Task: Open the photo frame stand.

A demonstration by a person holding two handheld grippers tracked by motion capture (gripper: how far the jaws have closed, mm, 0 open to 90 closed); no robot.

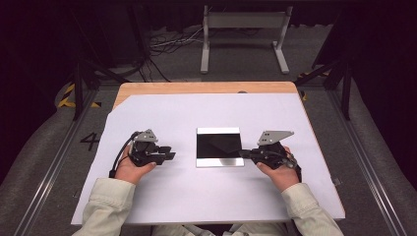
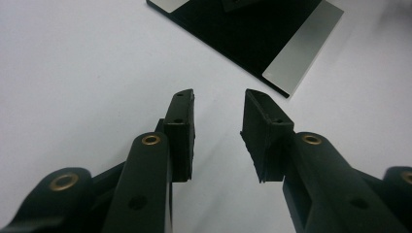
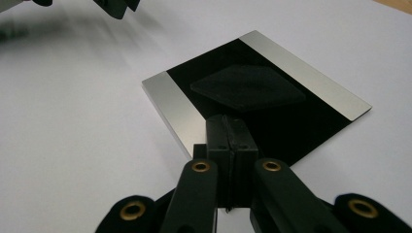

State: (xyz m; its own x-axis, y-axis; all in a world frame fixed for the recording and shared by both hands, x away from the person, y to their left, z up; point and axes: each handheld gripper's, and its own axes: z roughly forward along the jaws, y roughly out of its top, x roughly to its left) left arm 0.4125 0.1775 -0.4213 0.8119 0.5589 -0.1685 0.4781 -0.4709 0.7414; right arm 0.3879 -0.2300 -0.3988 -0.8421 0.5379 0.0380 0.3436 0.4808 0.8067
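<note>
black and mirror-bright, the square plate lies flat at the middle of the white sheet on the counter, silver bands along two opposite edges. the right hand-held gripper has its jaws pressed shut at the plate's right edge, apparently pinning or nudging it, though contact is hard to confirm. the left hand-held gripper stands open and empty, apart from the left edge. next it likely must close in on that edge. bare sheet surrounds the plate on every side.
</note>
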